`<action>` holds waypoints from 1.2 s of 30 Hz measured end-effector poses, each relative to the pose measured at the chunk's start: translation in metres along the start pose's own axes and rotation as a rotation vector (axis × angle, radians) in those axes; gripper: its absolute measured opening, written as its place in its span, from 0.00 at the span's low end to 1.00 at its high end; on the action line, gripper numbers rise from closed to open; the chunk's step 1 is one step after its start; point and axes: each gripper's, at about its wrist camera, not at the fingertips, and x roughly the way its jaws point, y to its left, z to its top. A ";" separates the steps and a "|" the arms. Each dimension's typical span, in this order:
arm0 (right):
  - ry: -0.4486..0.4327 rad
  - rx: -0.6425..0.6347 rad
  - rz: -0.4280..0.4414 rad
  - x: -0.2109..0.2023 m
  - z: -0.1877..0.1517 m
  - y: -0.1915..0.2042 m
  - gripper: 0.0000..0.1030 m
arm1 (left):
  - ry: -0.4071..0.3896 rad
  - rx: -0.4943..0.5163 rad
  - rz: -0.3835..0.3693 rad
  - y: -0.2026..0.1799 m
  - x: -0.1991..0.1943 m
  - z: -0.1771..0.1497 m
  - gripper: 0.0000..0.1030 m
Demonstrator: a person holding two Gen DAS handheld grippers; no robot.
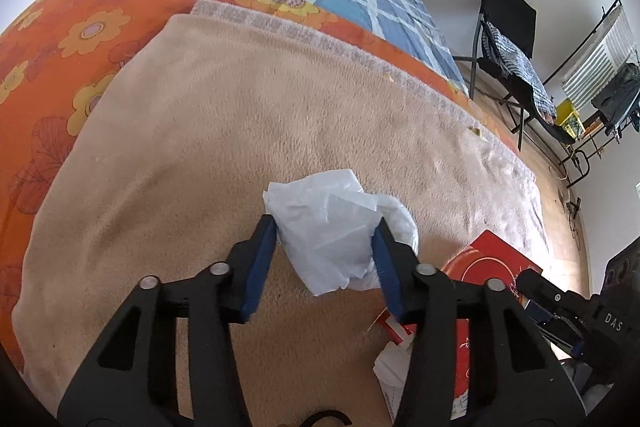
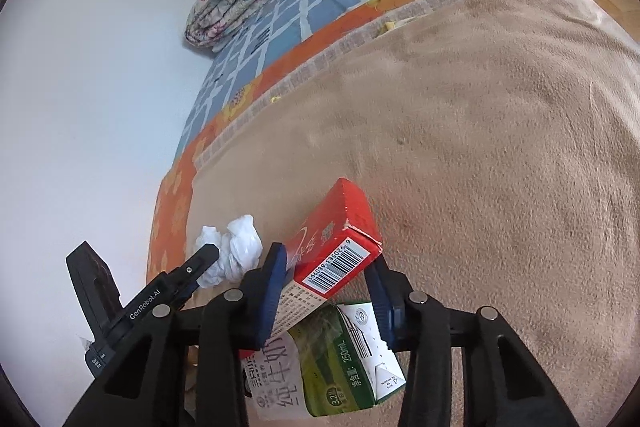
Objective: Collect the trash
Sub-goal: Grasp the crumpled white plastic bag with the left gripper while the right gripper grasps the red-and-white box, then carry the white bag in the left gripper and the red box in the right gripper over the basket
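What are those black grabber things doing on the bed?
A person is picking up trash off the tan fleece blanket with a grabber in each hand. The left gripper has its blue jaws on both sides of a crumpled white plastic bag. The right gripper has its jaws around a red paper drink carton, which lies across a green and white milk carton. Both pieces of trash are still down on the blanket.
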 end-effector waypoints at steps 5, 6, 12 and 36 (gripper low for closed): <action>-0.035 -0.029 0.024 -0.008 -0.001 0.008 0.33 | -0.039 0.008 0.003 0.002 -0.008 0.003 0.42; -0.045 -0.035 0.028 -0.011 -0.001 0.011 0.33 | -0.045 0.005 0.004 0.004 -0.010 0.004 0.42; -0.099 -0.104 0.038 -0.027 -0.004 0.032 0.27 | -0.082 0.015 0.022 0.007 -0.027 0.006 0.42; -0.228 -0.303 0.054 -0.109 -0.044 0.090 0.20 | -0.250 0.150 0.051 -0.014 -0.146 -0.023 0.42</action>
